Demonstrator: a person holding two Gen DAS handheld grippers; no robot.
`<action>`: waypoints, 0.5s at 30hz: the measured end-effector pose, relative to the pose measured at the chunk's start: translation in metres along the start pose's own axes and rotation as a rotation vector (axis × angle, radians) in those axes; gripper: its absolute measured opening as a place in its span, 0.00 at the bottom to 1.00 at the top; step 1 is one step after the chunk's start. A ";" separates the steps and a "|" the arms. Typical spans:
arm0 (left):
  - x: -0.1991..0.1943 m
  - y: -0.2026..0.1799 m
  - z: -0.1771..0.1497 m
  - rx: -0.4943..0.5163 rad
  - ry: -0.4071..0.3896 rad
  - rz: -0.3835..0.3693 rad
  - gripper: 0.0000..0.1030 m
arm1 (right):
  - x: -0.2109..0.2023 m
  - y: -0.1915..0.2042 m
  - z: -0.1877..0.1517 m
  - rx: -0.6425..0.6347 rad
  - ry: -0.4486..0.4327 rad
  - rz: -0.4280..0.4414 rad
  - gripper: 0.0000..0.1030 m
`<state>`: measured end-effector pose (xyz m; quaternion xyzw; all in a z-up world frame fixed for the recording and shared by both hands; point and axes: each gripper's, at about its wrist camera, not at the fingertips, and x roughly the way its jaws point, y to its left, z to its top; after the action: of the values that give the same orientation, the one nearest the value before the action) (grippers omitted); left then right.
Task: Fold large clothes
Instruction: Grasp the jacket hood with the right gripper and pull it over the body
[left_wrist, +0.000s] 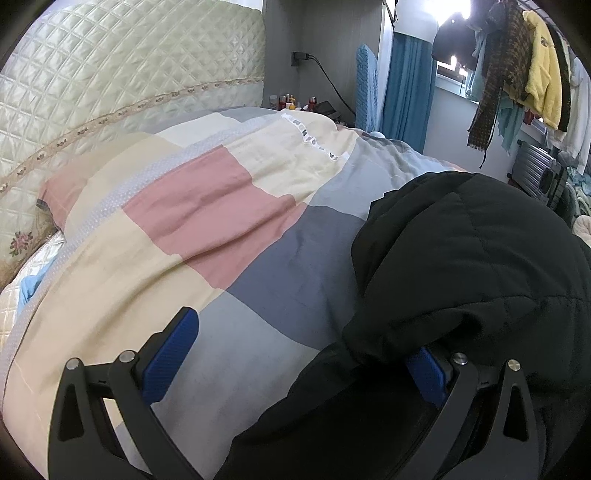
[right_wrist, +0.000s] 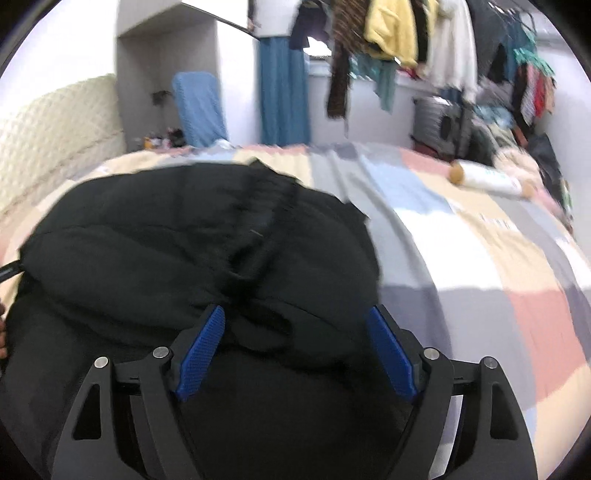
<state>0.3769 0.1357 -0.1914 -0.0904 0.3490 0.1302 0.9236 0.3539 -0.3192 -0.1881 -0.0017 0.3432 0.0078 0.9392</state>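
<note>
A black padded jacket (left_wrist: 469, 266) lies bunched on the patchwork quilt (left_wrist: 192, 221) of a bed. In the left wrist view it fills the right side, and a fold of it drapes over the right finger of my left gripper (left_wrist: 303, 332). That gripper's blue pads stand far apart, the left one over bare quilt, and nothing is pinched. In the right wrist view, which is blurred, my right gripper (right_wrist: 295, 312) hovers over the near edge of the jacket (right_wrist: 177, 251). Its jaws are wide, with jacket fabric below and between the pads (right_wrist: 201, 354) but not pressed.
A quilted cream headboard (left_wrist: 122, 85) stands at the left, with small bottles (left_wrist: 291, 101) on a bedside surface. Behind are a blue curtain (right_wrist: 282, 92), hanging clothes (right_wrist: 391, 29) and a grey suitcase (right_wrist: 437, 123). A white cylinder (right_wrist: 487, 179) lies on the quilt (right_wrist: 480, 258) at the far right.
</note>
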 end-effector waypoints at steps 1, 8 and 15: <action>0.000 0.000 0.000 0.000 0.000 0.000 1.00 | 0.006 -0.007 -0.002 0.016 0.024 -0.015 0.77; 0.000 -0.002 -0.001 0.005 0.002 -0.001 1.00 | 0.030 -0.019 -0.016 -0.012 0.136 -0.045 0.77; 0.000 -0.003 -0.002 0.006 0.003 -0.003 1.00 | 0.042 -0.019 -0.015 -0.029 0.109 -0.079 0.77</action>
<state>0.3766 0.1318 -0.1929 -0.0885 0.3508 0.1276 0.9235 0.3771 -0.3378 -0.2267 -0.0295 0.3936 -0.0244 0.9185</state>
